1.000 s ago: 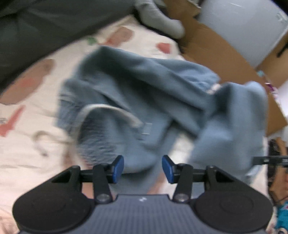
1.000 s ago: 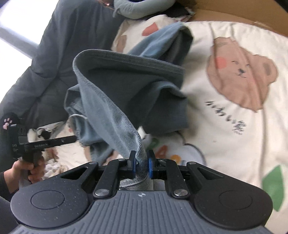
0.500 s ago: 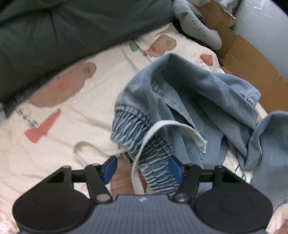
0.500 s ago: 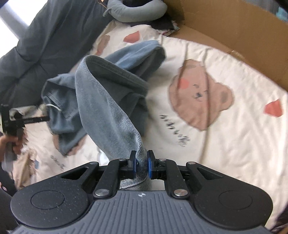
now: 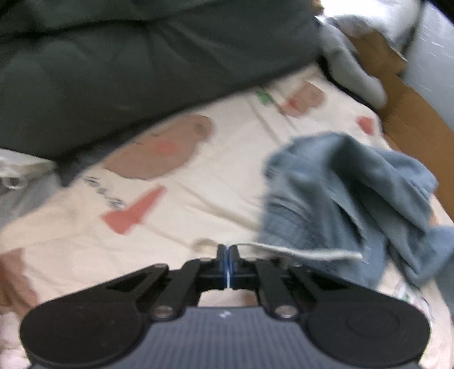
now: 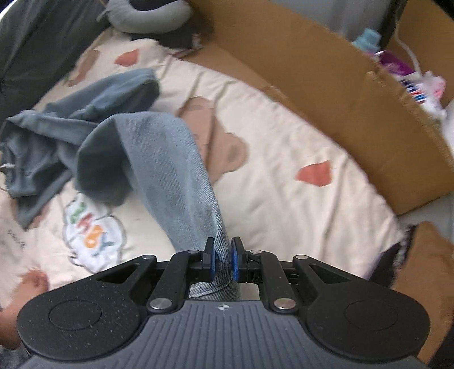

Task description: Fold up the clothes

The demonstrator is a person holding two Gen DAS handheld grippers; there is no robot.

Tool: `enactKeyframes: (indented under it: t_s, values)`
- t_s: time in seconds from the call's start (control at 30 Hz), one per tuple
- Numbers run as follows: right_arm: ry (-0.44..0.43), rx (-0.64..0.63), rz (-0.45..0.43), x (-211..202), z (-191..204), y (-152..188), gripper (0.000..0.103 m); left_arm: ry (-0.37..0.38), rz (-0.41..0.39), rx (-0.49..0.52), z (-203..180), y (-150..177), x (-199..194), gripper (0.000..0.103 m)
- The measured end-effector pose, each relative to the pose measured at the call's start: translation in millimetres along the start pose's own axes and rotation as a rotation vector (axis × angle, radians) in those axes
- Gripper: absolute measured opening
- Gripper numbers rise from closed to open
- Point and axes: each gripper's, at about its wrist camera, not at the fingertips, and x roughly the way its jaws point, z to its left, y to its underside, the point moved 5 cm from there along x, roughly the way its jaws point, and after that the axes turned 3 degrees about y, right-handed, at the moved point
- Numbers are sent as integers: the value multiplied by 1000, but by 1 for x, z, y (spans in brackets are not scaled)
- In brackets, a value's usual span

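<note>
A pair of light blue jeans (image 5: 349,195) lies crumpled on a cream printed bedsheet (image 5: 198,204). My left gripper (image 5: 228,252) is shut on the jeans' white drawstring (image 5: 312,252), which runs taut to the right toward the elastic waistband. In the right wrist view, my right gripper (image 6: 222,249) is shut on the end of one jeans leg (image 6: 170,159), which rises off the bed in an arch. The remainder of the jeans (image 6: 42,136) is bunched at the left.
A dark grey duvet (image 5: 127,71) lies along the far side. A cardboard box (image 6: 326,93) borders the bed on the right, with a grey pillow (image 6: 147,17) at the back. A brown cushion (image 6: 425,269) sits at the lower right.
The left gripper went from open around the waistband to shut on the drawstring and shifted left. The right gripper lifted and carried the leg to the right, bringing the box closer.
</note>
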Motion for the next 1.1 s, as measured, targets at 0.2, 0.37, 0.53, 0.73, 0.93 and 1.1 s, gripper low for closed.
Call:
enactKeyframes:
  t_s: [0.2, 0.37, 0.53, 0.73, 0.93, 1.1]
  values:
    - [145, -4, -52, -16, -37, -22, 10, -156, -23, -129, 42, -19, -2, 50]
    - [246, 38, -99, -29, -71, -40, 9, -115, -26, -120, 30, -26, 1, 56]
    - [281, 91, -95, -26, -90, -39, 9, 16, -35, -128, 3, -34, 11, 73]
    - [289, 133, -44, -4, -99, -22, 10, 114, -22, -123, -25, -38, 29, 74]
    - [284, 178, -20, 17, -106, -4, 10, 210, 61, -221, -30, -19, 48, 75]
    - [275, 194, 6, 30, -106, 5, 10, 245, 80, -252, -36, -2, 63, 74]
